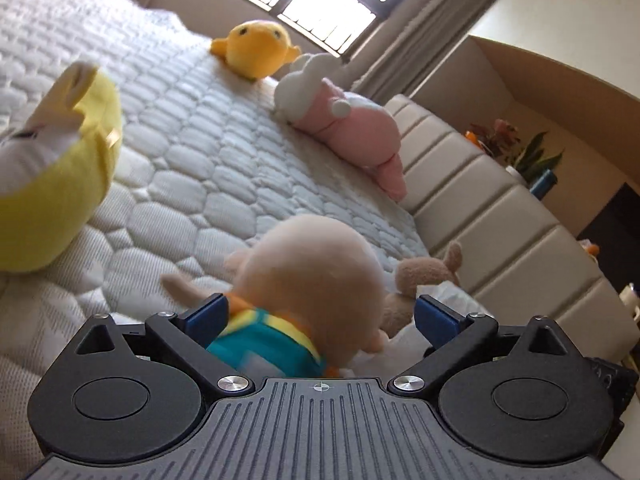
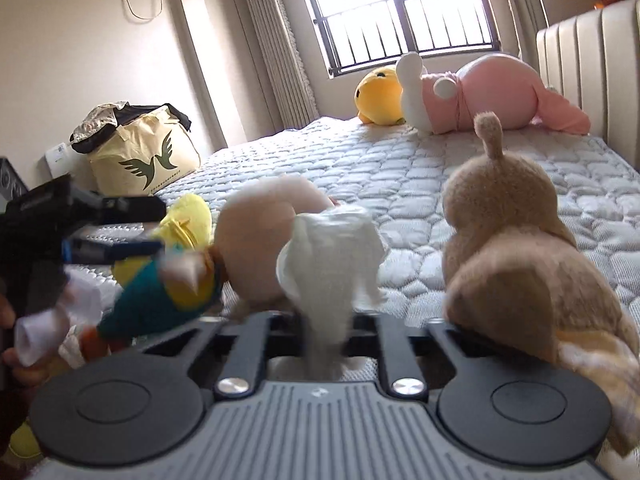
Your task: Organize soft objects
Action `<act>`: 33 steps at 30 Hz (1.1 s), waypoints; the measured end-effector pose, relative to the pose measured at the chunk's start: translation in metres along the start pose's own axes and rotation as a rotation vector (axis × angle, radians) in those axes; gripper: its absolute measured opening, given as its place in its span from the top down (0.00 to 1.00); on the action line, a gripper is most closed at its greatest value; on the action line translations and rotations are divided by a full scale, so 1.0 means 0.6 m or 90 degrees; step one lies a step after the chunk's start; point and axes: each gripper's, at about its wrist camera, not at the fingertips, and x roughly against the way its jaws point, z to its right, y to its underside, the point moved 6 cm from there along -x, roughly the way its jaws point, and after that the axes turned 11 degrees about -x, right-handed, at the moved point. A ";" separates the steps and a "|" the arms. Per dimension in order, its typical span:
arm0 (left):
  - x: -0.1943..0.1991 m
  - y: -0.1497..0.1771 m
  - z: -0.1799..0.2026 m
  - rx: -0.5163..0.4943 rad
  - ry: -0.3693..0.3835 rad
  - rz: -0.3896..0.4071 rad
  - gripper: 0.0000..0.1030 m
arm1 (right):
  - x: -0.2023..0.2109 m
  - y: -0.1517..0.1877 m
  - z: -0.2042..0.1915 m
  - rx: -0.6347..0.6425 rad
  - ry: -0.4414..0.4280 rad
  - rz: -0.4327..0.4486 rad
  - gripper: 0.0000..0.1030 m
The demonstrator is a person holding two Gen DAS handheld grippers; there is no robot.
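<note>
A peach doll in a teal and yellow shirt point(image 1: 304, 280) lies between the wide-open fingers of my left gripper point(image 1: 320, 314), near the left pad; it also shows in the right wrist view point(image 2: 256, 252). My right gripper point(image 2: 324, 332) is shut on a white cloth point(image 2: 332, 256) that bunches up between its fingers. The left gripper point(image 2: 108, 232) shows at the left of the right wrist view. A brown plush point(image 2: 516, 248) sits just right of my right gripper. A yellow plush point(image 1: 60, 176) lies at the left.
An orange chick plush point(image 1: 256, 48) and a pink and white bunny plush point(image 1: 340, 120) lie at the far end of the quilted mattress point(image 1: 192, 128). A padded headboard point(image 1: 500, 216) runs along the right. A stuffed cream bag point(image 2: 140, 152) stands beside the bed.
</note>
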 end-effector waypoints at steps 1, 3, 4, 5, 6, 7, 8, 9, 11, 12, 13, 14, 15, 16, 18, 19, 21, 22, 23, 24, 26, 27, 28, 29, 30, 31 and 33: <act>-0.003 0.006 -0.011 0.011 -0.007 -0.011 0.02 | -0.002 -0.007 -0.009 0.000 -0.009 0.006 0.90; -0.010 0.017 -0.027 0.027 -0.015 -0.031 0.02 | -0.009 -0.028 -0.033 -0.002 -0.047 0.018 0.90; -0.013 0.021 -0.029 0.025 -0.017 -0.039 0.02 | -0.011 -0.037 -0.048 -0.005 -0.077 0.018 0.90; -0.016 0.026 -0.031 0.022 -0.020 -0.047 0.02 | -0.017 -0.046 -0.063 -0.017 -0.115 0.013 0.91; -0.017 0.028 -0.030 0.013 -0.025 -0.051 0.02 | -0.025 -0.051 -0.073 -0.030 -0.144 0.003 0.91; -0.016 0.028 -0.027 -0.004 -0.038 -0.051 0.02 | -0.037 -0.052 -0.079 -0.044 -0.160 -0.010 0.90; -0.015 0.029 -0.024 -0.023 -0.052 -0.050 0.02 | -0.048 -0.048 -0.080 -0.053 -0.159 -0.023 0.90; -0.014 0.029 -0.020 -0.041 -0.065 -0.050 0.02 | -0.060 -0.043 -0.078 -0.061 -0.152 -0.035 0.90; -0.011 0.027 -0.011 -0.077 -0.089 -0.044 0.02 | -0.078 -0.027 -0.070 -0.077 -0.139 -0.059 0.90; -0.011 0.026 -0.007 -0.089 -0.097 -0.043 0.02 | -0.082 -0.018 -0.062 -0.085 -0.134 -0.069 0.90; -0.010 0.025 -0.003 -0.100 -0.105 -0.043 0.02 | -0.082 -0.010 -0.052 -0.095 -0.125 -0.076 0.90; -0.010 0.025 0.002 -0.111 -0.114 -0.042 0.02 | -0.082 -0.002 -0.040 -0.105 -0.113 -0.080 0.90; -0.010 0.025 0.008 -0.121 -0.115 -0.043 0.02 | -0.082 0.006 -0.028 -0.114 -0.100 -0.084 0.90; -0.010 0.026 0.013 -0.128 -0.115 -0.044 0.02 | -0.080 0.012 -0.016 -0.125 -0.091 -0.087 0.90; -0.012 0.027 0.020 -0.137 -0.115 -0.048 0.01 | -0.075 0.018 0.006 -0.139 -0.072 -0.087 0.90; -0.013 0.027 0.022 -0.139 -0.115 -0.050 0.01 | -0.072 0.020 0.013 -0.131 -0.053 -0.083 0.89; -0.008 0.026 0.020 -0.129 -0.112 -0.051 0.01 | -0.065 0.024 0.019 -0.096 -0.007 -0.070 0.89; -0.006 0.025 0.019 -0.123 -0.111 -0.051 0.01 | -0.061 0.027 0.020 -0.071 0.019 -0.062 0.89; 0.000 0.022 0.013 -0.110 -0.110 -0.048 0.01 | -0.057 0.029 0.018 -0.056 0.031 -0.057 0.89; 0.005 0.020 0.006 -0.095 -0.109 -0.045 0.01 | -0.053 0.031 0.016 -0.045 0.037 -0.053 0.89; 0.018 0.012 -0.014 -0.063 -0.114 -0.037 0.01 | -0.039 0.035 -0.001 -0.037 0.007 -0.051 0.89; 0.024 0.009 -0.024 -0.049 -0.121 -0.033 0.01 | -0.032 0.037 -0.014 -0.034 -0.020 -0.053 0.89; 0.029 0.006 -0.035 -0.036 -0.129 -0.029 0.01 | -0.022 0.038 -0.032 -0.030 -0.055 -0.055 0.89; 0.035 0.004 -0.044 -0.024 -0.136 -0.026 0.01 | -0.013 0.039 -0.050 -0.026 -0.090 -0.058 0.89; 0.040 0.002 -0.051 -0.013 -0.141 -0.024 0.01 | -0.005 0.040 -0.068 -0.023 -0.124 -0.061 0.89; 0.043 0.001 -0.056 -0.004 -0.144 -0.024 0.01 | 0.003 0.043 -0.086 -0.021 -0.165 -0.066 0.89; 0.048 0.000 -0.063 0.013 -0.145 -0.025 0.01 | 0.015 0.051 -0.123 -0.026 -0.253 -0.091 0.89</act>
